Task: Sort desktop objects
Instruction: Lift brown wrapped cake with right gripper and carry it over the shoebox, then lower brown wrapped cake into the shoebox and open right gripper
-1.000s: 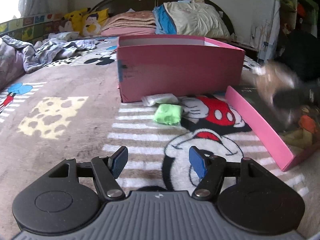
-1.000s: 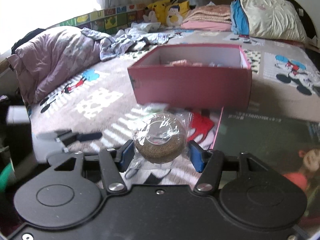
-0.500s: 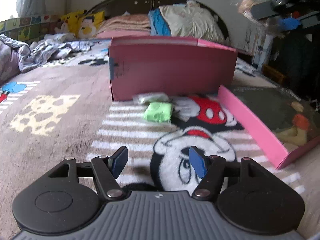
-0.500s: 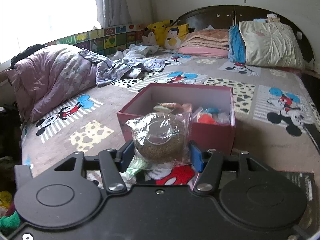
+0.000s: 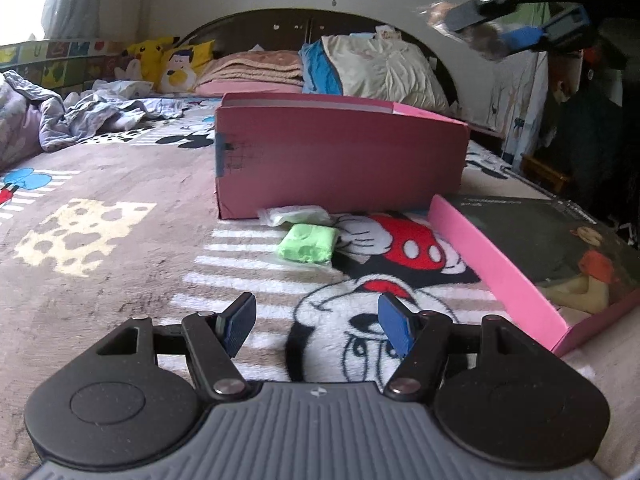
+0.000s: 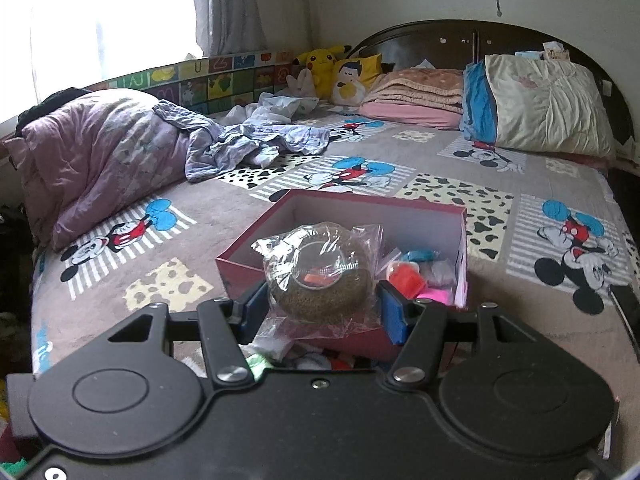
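The bag [image 6: 320, 280], clear plastic around a round brown lump, sits clamped between the blue pads of our right gripper [image 6: 320, 308], whose jaws press on its two sides. We hold it in the air on the near side of the pink box [image 6: 424, 216], above the box's near wall. The box stands open on the bed [image 6: 200, 216], and beyond the bag we see orange, blue, pink and white pieces already lying in its right half.

The coming move, as we judge it, turns on one relation: the box's open mouth lies forward of and below the bag, so the bag must go a little further past the near wall before the jaws let go. The box's long axis runs across our line of approach, so there is room either side. The right hand is plainly the nearer one, since it hangs above the box.

Our left gripper [image 5: 316, 326] waits low over the bed, jaws about half open with nothing between them. Ahead of it, just before the box, lie a green packet [image 5: 308, 244] and a white packet [image 5: 292, 214].
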A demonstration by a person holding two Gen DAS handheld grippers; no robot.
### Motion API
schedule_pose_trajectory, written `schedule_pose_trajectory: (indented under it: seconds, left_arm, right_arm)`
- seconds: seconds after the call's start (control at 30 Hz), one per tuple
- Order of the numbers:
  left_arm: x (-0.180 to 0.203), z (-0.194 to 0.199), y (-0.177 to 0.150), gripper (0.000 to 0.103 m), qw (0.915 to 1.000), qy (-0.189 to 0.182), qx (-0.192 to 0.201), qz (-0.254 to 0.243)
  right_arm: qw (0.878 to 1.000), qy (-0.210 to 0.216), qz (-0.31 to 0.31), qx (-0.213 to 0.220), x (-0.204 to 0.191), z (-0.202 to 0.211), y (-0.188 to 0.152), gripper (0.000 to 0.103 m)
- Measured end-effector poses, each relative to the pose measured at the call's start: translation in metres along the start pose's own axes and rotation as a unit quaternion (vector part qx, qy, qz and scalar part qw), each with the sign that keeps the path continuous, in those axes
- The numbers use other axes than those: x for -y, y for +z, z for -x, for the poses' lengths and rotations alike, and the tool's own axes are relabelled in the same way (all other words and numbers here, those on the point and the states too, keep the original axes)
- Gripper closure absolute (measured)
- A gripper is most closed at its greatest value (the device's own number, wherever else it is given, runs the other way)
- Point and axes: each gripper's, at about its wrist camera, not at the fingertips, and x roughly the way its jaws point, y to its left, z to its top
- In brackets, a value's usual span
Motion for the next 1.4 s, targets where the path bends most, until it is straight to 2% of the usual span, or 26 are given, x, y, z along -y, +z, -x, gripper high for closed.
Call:
schedule_pose_trajectory:
  seconds: [0.7,1.4]
  left_arm:
    - [-0.003,-0.002,-0.001,0.037,0.9996,-0.009,0.018,0.018]
    - [-0.010,-0.005,-0.001,0.037,0.9989,-0.021,0.014,0.040]
  right_arm:
    - [0.999,-0.017,0.002,-0.042,0.032,-0.064,0.034,0.044]
    - [0.995,-0.029,-0.006,-0.093,0.058,-0.117,0.044,0.044]
